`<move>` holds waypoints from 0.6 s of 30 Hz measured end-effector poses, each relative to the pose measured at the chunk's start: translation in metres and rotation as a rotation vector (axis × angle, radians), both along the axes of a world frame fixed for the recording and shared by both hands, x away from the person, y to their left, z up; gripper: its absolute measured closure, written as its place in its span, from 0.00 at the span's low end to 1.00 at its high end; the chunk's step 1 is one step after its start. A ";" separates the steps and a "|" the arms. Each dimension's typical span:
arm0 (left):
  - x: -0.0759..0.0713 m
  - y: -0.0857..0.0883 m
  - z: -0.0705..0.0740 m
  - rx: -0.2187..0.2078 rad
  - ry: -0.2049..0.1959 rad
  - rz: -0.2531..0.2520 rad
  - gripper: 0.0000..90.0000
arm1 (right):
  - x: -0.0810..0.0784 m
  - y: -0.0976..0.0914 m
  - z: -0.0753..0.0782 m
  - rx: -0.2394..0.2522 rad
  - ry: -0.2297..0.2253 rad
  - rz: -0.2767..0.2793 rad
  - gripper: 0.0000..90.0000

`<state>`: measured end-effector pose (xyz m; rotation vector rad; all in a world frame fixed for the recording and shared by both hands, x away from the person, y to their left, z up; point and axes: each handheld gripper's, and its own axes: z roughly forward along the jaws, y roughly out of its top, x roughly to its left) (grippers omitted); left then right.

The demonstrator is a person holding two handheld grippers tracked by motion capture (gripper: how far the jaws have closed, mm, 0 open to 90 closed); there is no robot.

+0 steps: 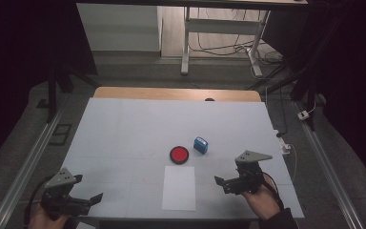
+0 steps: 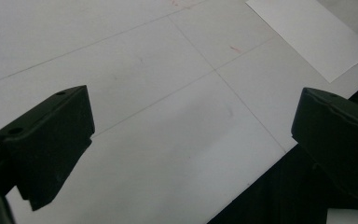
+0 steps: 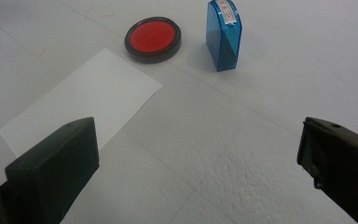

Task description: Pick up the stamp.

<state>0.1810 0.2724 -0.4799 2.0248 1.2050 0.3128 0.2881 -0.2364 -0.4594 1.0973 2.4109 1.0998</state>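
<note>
Though near, stamp [image 3: 223, 39] (upright) beyond tongs [image 3: 196, 140]

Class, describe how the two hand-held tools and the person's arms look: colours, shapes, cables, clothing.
Both tools, left tool and right tool, are black with two blocky, wedge-shaped jaws. Each carries a grey three-cornered plate on top. A dark sleeve covers the right forearm.

Dim room; grey floor [image 1: 124, 71]; white-legged desk [image 1: 186, 47] behind table; cables [image 1: 228, 47] on floor; dark drapes [image 1: 9, 57] at sides.
</note>
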 end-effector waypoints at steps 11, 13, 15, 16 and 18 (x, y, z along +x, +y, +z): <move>0.000 0.000 0.000 0.001 0.002 -0.004 0.00 | 0.013 0.014 -0.001 -0.018 0.011 0.034 0.00; 0.000 0.000 0.000 0.002 0.005 -0.005 0.00 | 0.016 0.015 -0.002 -0.022 0.010 0.036 0.00; 0.000 -0.001 0.000 0.006 0.004 -0.007 0.00 | 0.019 0.017 -0.002 -0.025 0.011 0.036 0.00; 0.001 -0.001 0.000 0.008 0.005 -0.009 0.00 | 0.021 0.017 -0.002 -0.030 0.013 0.037 0.00; 0.001 -0.002 0.000 0.012 0.007 -0.013 0.00 | 0.024 0.019 -0.003 -0.035 0.011 0.038 0.00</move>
